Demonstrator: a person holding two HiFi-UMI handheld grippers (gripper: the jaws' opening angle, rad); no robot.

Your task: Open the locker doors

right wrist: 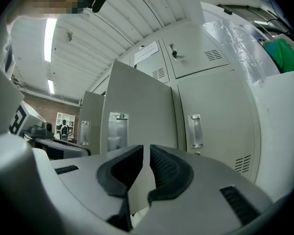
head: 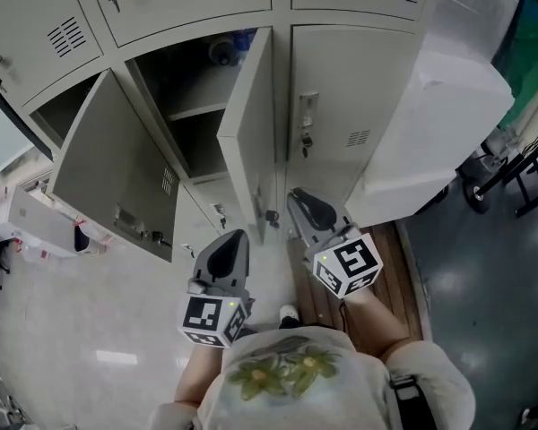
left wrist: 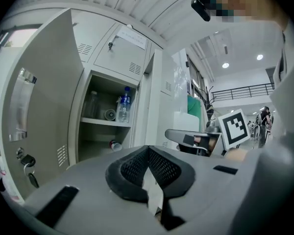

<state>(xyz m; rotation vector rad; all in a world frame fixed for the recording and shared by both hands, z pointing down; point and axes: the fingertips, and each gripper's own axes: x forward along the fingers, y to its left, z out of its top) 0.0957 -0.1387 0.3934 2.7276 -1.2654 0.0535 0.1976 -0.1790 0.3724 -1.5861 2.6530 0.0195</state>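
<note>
The grey lockers (head: 350,106) stand in front of me. Two doors hang open: the left door (head: 117,173) and the middle door (head: 251,133). The middle compartment holds a water bottle (left wrist: 123,104) on its shelf. To the right is a shut door (right wrist: 220,116) with a clear handle (right wrist: 194,131). My left gripper (head: 226,251) points at the open middle compartment, apart from it, jaws shut and empty (left wrist: 148,151). My right gripper (head: 310,210) is just off the middle door's outer edge (right wrist: 137,106), between it and the shut door, jaws shut on nothing.
A large white plastic-wrapped block (head: 439,124) stands against the lockers on the right. A wooden pallet (head: 386,280) lies on the floor below it. A black cart frame (head: 516,173) is at the far right. Keys hang in several locks (head: 306,141).
</note>
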